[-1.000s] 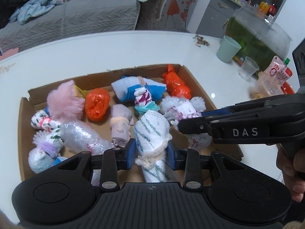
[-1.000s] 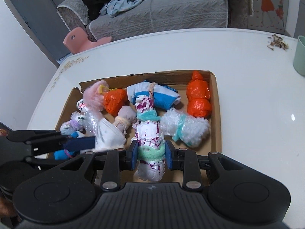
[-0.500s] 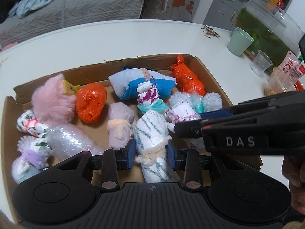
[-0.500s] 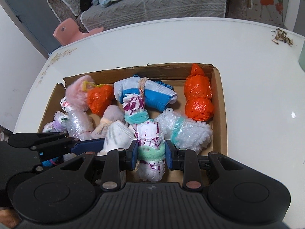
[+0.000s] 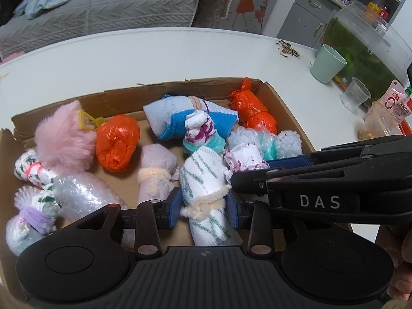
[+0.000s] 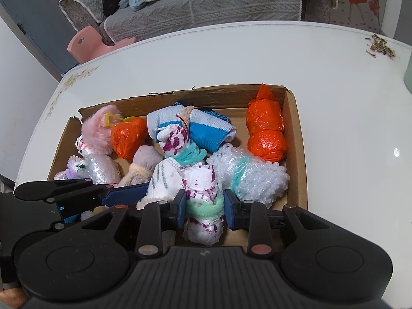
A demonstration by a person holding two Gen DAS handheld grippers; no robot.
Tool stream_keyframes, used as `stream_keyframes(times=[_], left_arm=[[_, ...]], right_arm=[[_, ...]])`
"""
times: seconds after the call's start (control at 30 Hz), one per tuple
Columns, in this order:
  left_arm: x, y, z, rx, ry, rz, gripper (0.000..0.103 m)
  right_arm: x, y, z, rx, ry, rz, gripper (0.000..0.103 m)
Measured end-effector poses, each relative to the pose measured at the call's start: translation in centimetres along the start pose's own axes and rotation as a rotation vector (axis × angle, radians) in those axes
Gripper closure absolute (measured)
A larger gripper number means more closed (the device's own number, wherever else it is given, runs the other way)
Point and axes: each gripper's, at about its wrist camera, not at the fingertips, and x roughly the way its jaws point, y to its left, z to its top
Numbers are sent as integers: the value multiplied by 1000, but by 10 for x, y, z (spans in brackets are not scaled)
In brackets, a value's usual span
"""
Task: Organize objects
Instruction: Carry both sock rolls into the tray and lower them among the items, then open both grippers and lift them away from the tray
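left wrist: gripper (image 5: 203, 209) around striped bundle (image 5: 206, 180)

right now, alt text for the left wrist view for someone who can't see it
The left gripper is shut on a white roll with grey-green dashes, tied with cream cord, over a cardboard box of tied bundles on a white table. The right gripper reaches in from the right, holding a white-and-purple bundle.

white table (image 5: 154, 59) carries everything | mint-green cup (image 5: 327, 63) near its far right edge | clear plastic cup (image 5: 355, 95) just beside it | fish tank (image 5: 360, 38) of green water behind both | scattered seed husks (image 5: 288, 50) on tabletop | grey sofa (image 6: 206, 2) with heaped clothes beyond | pink stool (image 6: 87, 43) by sofa
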Motion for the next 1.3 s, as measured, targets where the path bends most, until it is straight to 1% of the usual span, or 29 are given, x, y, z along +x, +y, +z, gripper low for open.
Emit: stream_keyframes(times=[0.17, 0.23, 0.27, 0.37, 0.47, 0.6, 0.77, 0.83, 0.87, 0.9, 0.97, 1.0, 1.07, 1.13, 1.2, 1.3], left_arm=[[-2, 1, 0, -8, -2, 5, 53], [-3, 1, 1, -10, -2, 3, 49], [-3, 1, 1, -10, -2, 2, 45], [-4, 1, 0, -12, 0, 3, 43], [-8, 0, 0, -19, -3, -2, 34], [-26, -1, 0, -19, -17, -17, 26], [-64, -1, -5, 9, -24, -25, 23], [-86, -1, -14, 51, -7, -22, 21], [-98, -1, -21, 82, 3, -12, 19], [-110, -1, -29, 114, 13, -5, 17], [-128, -1, -47, 178, 39, -4, 17], [-135, -1, -57, 206, 54, -10, 17], [-143, 1, -78, 248, 91, -38, 17], [-149, 0, -97, 309, 114, -52, 17], [-151, -5, -117, 381, 131, -52, 17], [-146, -10, -138, 430, 160, -84, 16]], right_arm=[[0, 4, 0, -4, -9, -2, 72], [-2, 3, 1, 1, -13, 3, 72], [-3, 4, 1, -1, -18, 2, 72], [-7, 4, 1, -1, -28, 3, 72], [-9, 3, 2, 8, -35, 6, 72], [-19, 2, 1, 10, -58, 7, 72], [-50, 0, -10, 36, -112, 62, 70], [-65, 3, -22, 27, -120, 65, 69], [-72, 7, -30, 1, -110, 62, 65], [-80, 11, -40, -28, -100, 64, 64], [-92, 18, -67, -69, -72, 103, 55], [-94, 21, -81, -72, -49, 117, 54], [-95, 31, -106, -100, 11, 138, 54], [-94, 47, -121, -158, 47, 140, 54], [-95, 58, -131, -203, 67, 173, 54], [-88, 76, -140, -296, 118, 192, 51]])
